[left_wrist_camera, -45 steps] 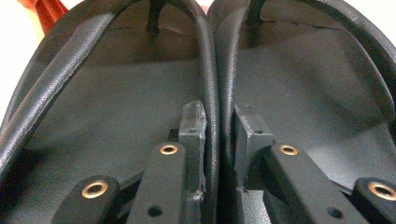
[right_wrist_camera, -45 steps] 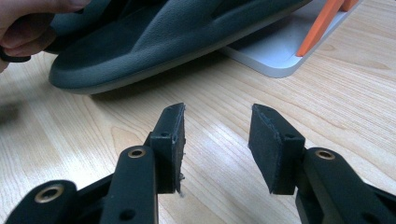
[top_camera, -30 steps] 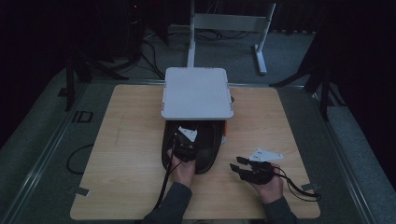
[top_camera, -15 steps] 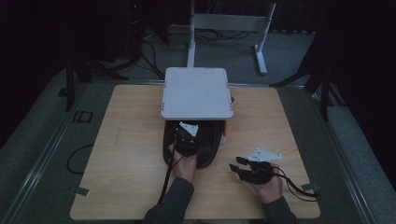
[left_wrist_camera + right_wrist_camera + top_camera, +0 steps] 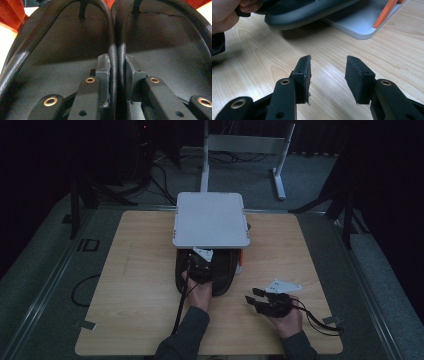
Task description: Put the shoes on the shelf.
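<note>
At table centre, near edge of tray: two black sandals [image 5: 220,272] lie side by side, toes tucked under the white tray [image 5: 210,220], heels toward the person.
Hidden: sandal fronts are covered by the tray in the high view; dim light blurs their outline there.
Cut off: left gripper view crops both sandals at the frame edges; only the insoles and toe straps show.
Left gripper [image 5: 117,72]: jaws pinch the two touching inner rims of the sandals [image 5: 62,50], one pad on each side.
Left hand [image 5: 199,290]: over the sandal heels, sleeve cut by the bottom edge.
Right gripper [image 5: 327,75]: jaws spread, nothing between them, low over bare table [image 5: 332,42]; in the high view [image 5: 257,296], well apart from the sandals.
Orange part [image 5: 387,12]: on the tray's base, top cut off, identity unclear.
Count: sandals two; grippers two; tray one; table one.
</note>
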The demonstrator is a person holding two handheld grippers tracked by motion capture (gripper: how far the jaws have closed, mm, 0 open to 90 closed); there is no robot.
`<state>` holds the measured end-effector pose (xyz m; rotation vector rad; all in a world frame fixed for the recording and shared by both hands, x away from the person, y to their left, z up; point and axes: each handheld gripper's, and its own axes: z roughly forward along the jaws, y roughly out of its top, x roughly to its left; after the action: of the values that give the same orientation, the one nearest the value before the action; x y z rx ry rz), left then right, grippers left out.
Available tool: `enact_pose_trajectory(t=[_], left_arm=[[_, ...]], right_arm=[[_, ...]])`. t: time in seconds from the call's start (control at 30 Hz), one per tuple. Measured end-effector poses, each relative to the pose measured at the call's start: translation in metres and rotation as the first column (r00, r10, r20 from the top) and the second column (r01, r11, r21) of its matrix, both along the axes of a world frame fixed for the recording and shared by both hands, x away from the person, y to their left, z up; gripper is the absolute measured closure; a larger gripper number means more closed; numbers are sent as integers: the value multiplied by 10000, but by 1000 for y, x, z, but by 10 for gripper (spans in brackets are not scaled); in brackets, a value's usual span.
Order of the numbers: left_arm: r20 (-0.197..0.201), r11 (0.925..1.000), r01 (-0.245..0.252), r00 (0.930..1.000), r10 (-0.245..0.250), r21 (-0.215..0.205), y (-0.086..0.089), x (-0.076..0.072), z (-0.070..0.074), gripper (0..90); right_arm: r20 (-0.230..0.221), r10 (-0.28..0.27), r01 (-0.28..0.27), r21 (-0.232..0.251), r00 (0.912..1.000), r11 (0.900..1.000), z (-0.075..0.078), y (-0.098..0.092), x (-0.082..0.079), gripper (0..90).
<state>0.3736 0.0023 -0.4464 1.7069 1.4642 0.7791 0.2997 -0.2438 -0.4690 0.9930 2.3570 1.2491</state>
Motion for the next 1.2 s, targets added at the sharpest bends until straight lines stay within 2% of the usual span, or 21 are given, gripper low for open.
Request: enact_pose_trajectory(t=[0.43,0.73,1.2], left_arm=[[260,9996,-254,9993,257,-117,-3,13,10,748],[187,9985,-510,9985,514,-221,-6,23,4,746],[436,9973,-710,9965,718,-182,-10,31,5,743]], right_arm=[[-30,-1,1,0,10000,10000,-1,1,1,552],[-78,40,-39,54,10000,10000,-2,1,1,553],[-54,17,-17,47,10000,10000,-1,1,1,553]])
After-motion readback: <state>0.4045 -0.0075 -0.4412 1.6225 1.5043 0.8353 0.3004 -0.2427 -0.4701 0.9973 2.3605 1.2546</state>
